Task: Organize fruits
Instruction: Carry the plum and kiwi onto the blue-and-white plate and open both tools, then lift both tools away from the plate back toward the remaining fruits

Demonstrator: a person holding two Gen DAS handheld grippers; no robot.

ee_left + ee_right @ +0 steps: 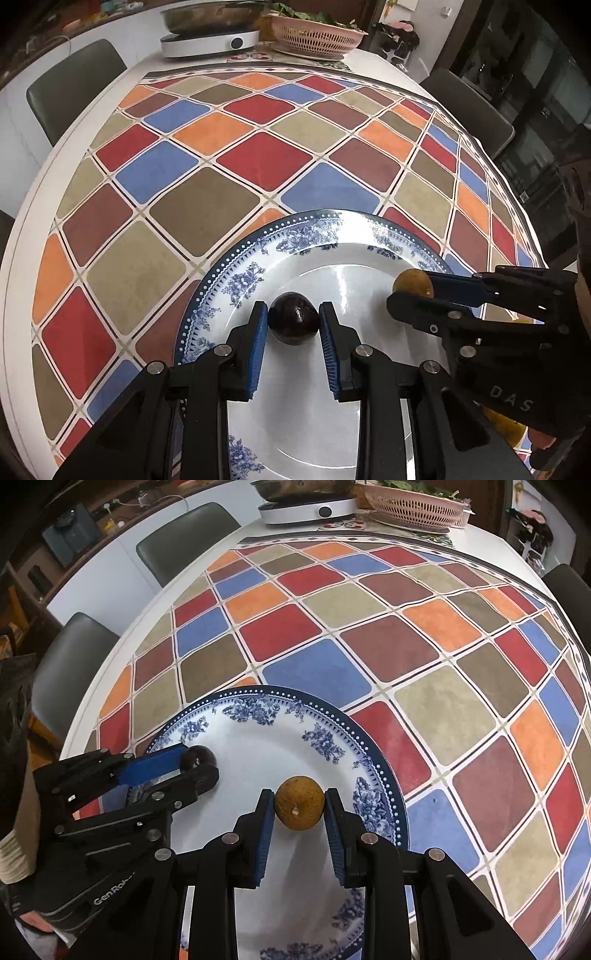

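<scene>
Left gripper (293, 321) grips a dark fruit (293, 318), right gripper (299, 808) grips a brown fruit (299, 802); both over the plate (236, 258), left and right halves, likely for setting down apart.

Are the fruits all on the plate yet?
Nearly. Nothing lies loose on the blue-and-white plate yet. The left gripper holds a dark fruit over it, and the right gripper holds a yellow-brown fruit. Both still need letting go.
</scene>
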